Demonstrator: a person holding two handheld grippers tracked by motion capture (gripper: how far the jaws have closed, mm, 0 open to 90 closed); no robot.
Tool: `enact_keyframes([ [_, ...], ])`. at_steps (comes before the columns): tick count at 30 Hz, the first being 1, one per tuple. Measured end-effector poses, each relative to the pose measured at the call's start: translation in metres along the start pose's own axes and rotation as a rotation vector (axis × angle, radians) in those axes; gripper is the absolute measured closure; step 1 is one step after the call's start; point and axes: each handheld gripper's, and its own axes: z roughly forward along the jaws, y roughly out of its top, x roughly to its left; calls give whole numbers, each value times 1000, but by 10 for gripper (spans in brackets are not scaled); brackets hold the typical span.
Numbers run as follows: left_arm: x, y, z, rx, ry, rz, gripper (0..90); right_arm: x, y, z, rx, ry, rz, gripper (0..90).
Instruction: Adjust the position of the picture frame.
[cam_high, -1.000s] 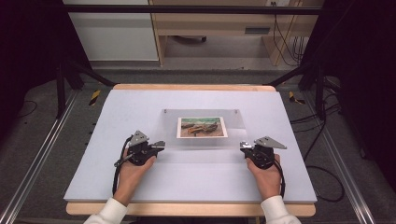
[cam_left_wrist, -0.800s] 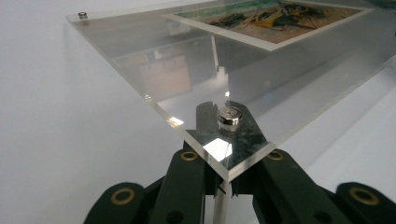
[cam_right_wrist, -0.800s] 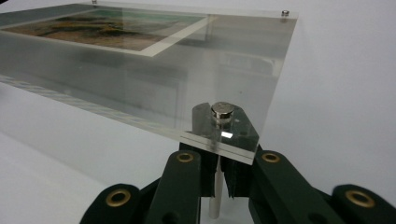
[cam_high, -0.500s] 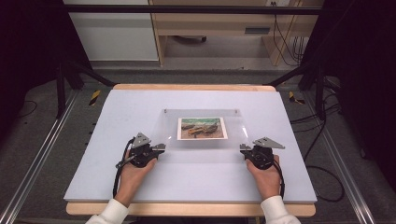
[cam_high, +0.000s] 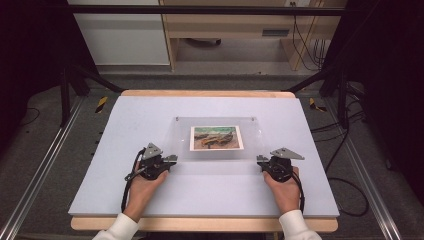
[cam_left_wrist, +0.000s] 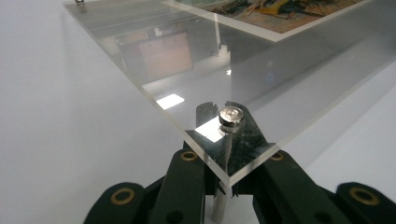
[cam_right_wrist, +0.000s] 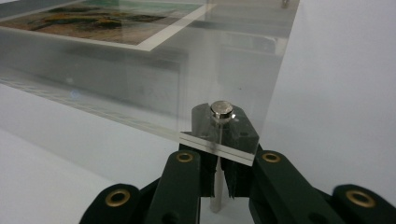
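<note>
High view, change: compared with a second ago, the near edge of the frame reaches closer to the hands, which have barely shifted.
High view, meaning: the near side is probably being raised, so the lift looks just begun.
High view, frame: clear sheet holding a print, at the middle of the table.
High view, left gripper: at the frame's 7 o'clock corner, touching it.
High view, right gripper: at the frame's 5 o'clock corner, touching it.
High view, surroundings: yellow-black marks off the table at 10 and 2 o'clock, cables on the floor at 3 o'clock, all well apart from the frame.
High view, obstacles: none near the frame.

Left gripper view, fingers: the left gripper pinches the post under the corner, and its tips show through the clear sheet.
Left gripper view, stud: sits on top of the corner, above the post.
Left gripper view, frame: stands off the table, running away toward 12 o'clock.

Right gripper view, fingers: the right gripper pinches the post below its corner.
Right gripper view, stud: on top of the corner.
Right gripper view, print: at 11 o'clock.
Right gripper view, risk: thin posts may slip or twist if the two sides rise unevenly.
</note>
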Motion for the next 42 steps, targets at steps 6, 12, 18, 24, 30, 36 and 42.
enact_keyframes([
  [6, 1, 0, 0, 2, -5, 0, 834, 1, 0, 0, 1, -5, -9, 844],
  [12, -1, 5, -5, 3, -4, -16, 835, 2, 1, -3, -4, -3, -2, 846],
  [18, 1, 4, -4, 22, -4, -20, 834, 4, 2, -4, 5, 5, -16, 846],
  [24, 0, 2, -8, 38, -3, -23, 727, 4, 0, -5, 27, 22, -41, 735],
  [30, -3, 0, -23, 52, 1, 17, 454, 7, -5, -21, 65, 3, -101, 438],
  [36, -7, 8, -43, 48, -57, 27, 189, 5, 3, -45, 37, -3, -98, 200],
  [42, -8, 30, -50, 41, -82, 67, 91, 1, 30, -55, 12, -8, -116, 129],
])
